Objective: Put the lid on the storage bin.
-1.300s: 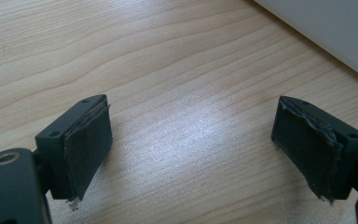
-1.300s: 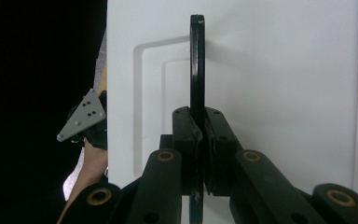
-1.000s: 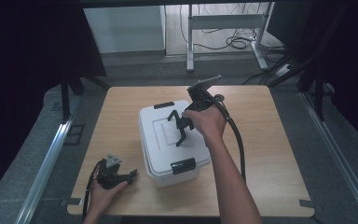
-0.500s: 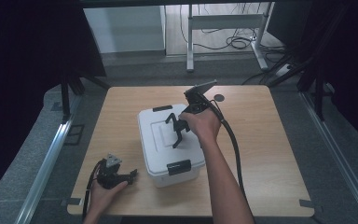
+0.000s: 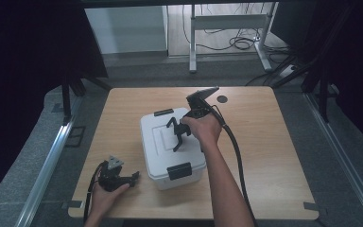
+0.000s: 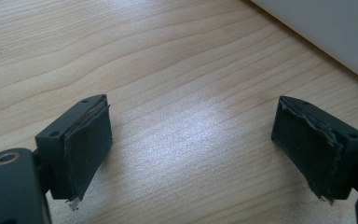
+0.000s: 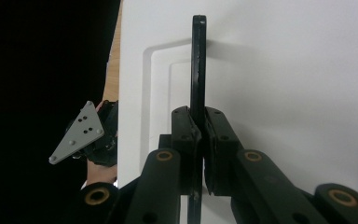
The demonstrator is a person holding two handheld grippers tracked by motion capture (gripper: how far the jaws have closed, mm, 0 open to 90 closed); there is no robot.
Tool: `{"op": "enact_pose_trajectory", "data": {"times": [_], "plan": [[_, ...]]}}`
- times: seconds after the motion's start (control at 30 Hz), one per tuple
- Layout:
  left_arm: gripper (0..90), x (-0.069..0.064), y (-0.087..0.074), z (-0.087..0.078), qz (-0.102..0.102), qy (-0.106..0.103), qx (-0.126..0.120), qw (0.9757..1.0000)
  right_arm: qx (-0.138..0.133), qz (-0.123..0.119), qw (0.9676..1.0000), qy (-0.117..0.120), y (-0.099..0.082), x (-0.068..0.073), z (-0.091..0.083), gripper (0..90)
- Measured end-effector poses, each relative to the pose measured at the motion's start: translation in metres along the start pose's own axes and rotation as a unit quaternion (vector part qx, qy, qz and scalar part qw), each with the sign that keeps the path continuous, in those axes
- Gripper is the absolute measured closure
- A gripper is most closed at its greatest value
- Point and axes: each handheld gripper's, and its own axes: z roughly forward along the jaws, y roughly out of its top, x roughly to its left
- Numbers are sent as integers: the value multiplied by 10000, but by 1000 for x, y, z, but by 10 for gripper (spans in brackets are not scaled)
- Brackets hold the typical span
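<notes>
A white rectangular plastic storage box [image 5: 172,146] stands lid-on near the middle of the light wooden table [image 5: 274,156], a little toward the near edge, with a black latch [image 5: 179,171] on its near end wall and another [image 5: 163,112] on its far end; with the lid down, whatever it may hold cannot be seen. On the lid a thin black carrying handle [image 7: 198,60] is raised upright, and the right gripper [image 7: 199,149] is clamped on it, pads pressed to both flat sides. From above, that gripper [image 5: 177,137] leans down over the recessed panel of the lid, and the hand and forearm cover the box's right rim.

The left gripper [image 5: 133,178] lies on the table near the near-left corner, just beside the box's near-left corner. In its own view its jaws stand wide apart with nothing but bare wood between them, and a slice of the box's white wall [image 6: 335,32] is cut off at the upper right. A small dark round mark [image 5: 222,99] sits near the far edge of the table
</notes>
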Motion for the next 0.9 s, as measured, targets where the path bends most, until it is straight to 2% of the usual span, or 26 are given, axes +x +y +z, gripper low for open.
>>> {"op": "enact_pose_trajectory", "data": {"times": [0.1, 0.23, 0.37, 0.53, 0.8, 0.9], "plan": [[120, 0, 0, 0, 13, 2, 1, 10000, -11, -17, 9999, 100, 0, -2, 0, 824], [121, 0, 0, 0, 15, 3, 0, 10000, -49, -189, 9997, 163, -1, -6, -2, 759], [121, 0, 0, 0, 12, 2, -1, 10000, -275, -473, 9983, 223, -6, -10, -10, 707], [121, 0, 0, 0, 10, 3, -2, 10000, -553, -836, 9947, 216, -13, -17, -29, 629], [121, 0, 0, 0, -1, 4, -12, 10000, -892, -966, 9902, 474, -29, -47, -62, 575], [121, 0, 0, 0, -1, 5, -11, 10000, -951, -971, 9897, 446, -38, -63, -69, 567]]}}
